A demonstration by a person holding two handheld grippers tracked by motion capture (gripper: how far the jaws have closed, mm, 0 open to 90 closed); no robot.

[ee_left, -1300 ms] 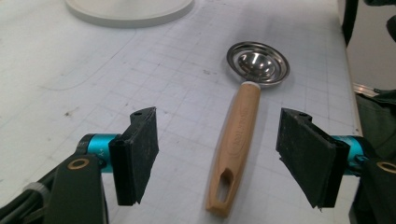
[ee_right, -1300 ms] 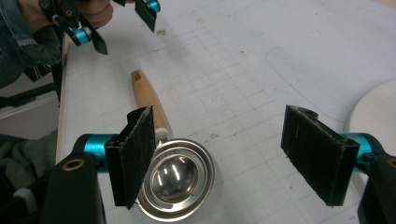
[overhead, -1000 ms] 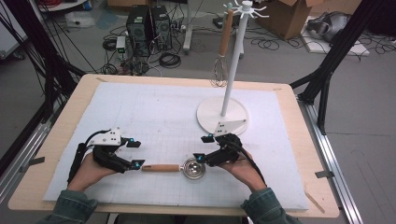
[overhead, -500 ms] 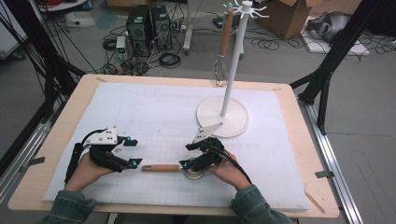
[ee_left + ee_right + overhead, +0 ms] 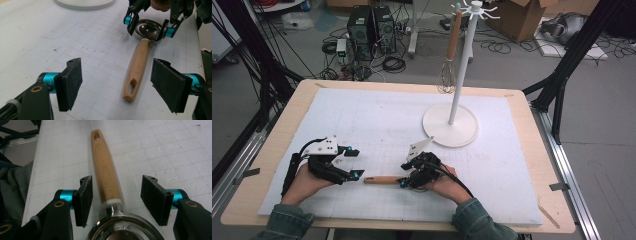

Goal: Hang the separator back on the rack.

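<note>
Risk of ladle (image 5: 106,177) rolling off-centre at lower frame: right gripper (image 5: 116,195) jaws apart astride handle neck, left gripper (image 5: 120,85) jaws likewise apart.

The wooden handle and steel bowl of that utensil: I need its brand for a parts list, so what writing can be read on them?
Wooden handle: an engraved mark runs along it, too blurred to read.
Steel bowl: a small stamp sits near the neck, too small to read.
No other text is legible.

Strainer (image 5: 110,195): light wood handle, shiny steel bowl. Mat (image 5: 382,125) beneath it: white, fine grey grid. Gripper (image 5: 115,192) pads black, teal collars. Stand (image 5: 451,131) white.
</note>
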